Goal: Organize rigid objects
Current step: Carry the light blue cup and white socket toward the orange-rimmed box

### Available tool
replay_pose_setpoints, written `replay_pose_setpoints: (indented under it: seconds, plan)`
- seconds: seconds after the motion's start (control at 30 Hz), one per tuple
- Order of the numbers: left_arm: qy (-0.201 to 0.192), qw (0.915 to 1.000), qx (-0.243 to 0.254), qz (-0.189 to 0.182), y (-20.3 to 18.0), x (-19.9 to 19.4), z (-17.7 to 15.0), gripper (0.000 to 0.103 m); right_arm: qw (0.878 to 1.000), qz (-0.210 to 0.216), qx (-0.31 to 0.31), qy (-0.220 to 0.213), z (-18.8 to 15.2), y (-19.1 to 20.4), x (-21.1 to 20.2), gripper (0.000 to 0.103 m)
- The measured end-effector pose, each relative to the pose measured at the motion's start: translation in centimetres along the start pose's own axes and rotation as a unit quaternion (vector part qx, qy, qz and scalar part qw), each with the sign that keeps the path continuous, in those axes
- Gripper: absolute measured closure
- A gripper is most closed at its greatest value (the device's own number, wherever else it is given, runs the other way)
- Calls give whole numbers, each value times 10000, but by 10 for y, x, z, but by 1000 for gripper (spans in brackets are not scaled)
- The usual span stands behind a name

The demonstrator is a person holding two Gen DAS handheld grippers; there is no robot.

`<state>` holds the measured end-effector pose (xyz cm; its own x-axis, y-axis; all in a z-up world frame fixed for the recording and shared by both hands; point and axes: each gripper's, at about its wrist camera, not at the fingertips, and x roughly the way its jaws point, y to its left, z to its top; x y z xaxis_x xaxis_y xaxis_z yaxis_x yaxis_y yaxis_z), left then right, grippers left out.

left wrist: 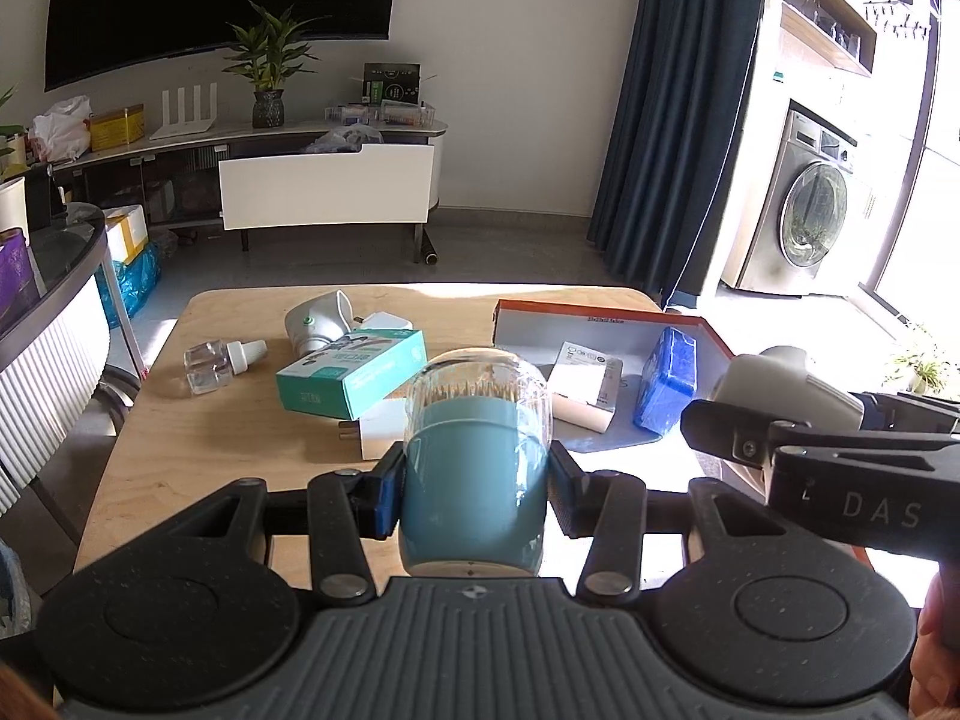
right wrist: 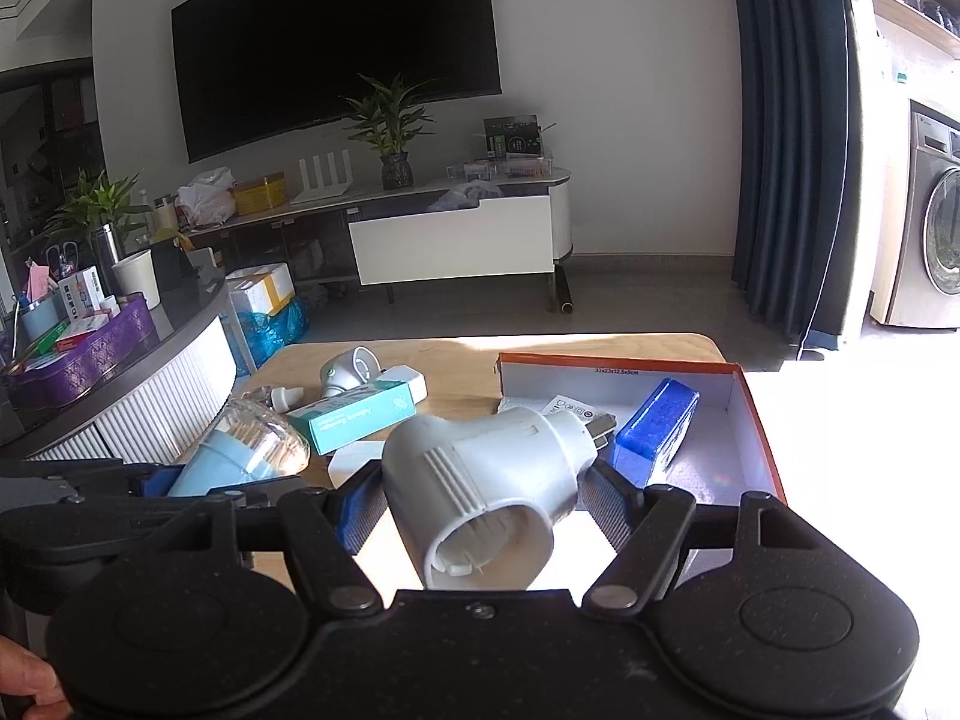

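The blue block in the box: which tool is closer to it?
Right. The right tool, holding the white plug-in device, sits just before the blue block; the left tool, holding the toothpick jar, is farther left.

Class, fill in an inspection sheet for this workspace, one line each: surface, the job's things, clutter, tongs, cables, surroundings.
Surface: wooden table, partly in bright sunlight.
Job's things: orange-rimmed box holding a blue block and a leaflet; teal carton, clear bottle and white plug-in device lying on the table.
Clutter: white adapter beside the carton.
Tongs: left tongs shut on a toothpick jar; right tongs shut on a white socket plug.
Cables: nothing seen.
Surroundings: wall television, potted plant, washing machine, blue curtain.
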<state>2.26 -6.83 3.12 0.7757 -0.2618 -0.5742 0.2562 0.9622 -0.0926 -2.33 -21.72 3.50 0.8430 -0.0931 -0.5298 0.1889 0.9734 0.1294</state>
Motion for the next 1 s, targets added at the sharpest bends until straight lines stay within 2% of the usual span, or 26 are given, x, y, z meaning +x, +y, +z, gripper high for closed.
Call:
replay_pose_setpoints:
  seconds: [0.9, 0.93, 1.0]
  plan:
    - [174, 9985, 290, -423, -41, 29, 3, 56, 9981, -516, 342, -49, -3, -47, -6, 18]
    - [180, 9984, 293, -437, -42, 31, 3, 56, 9980, -530, 356, -38, -3, -49, -6, 24]
    - [187, 9983, 308, -468, -46, 33, 4, 56, 9975, -601, 372, -28, -4, -55, -5, 24]
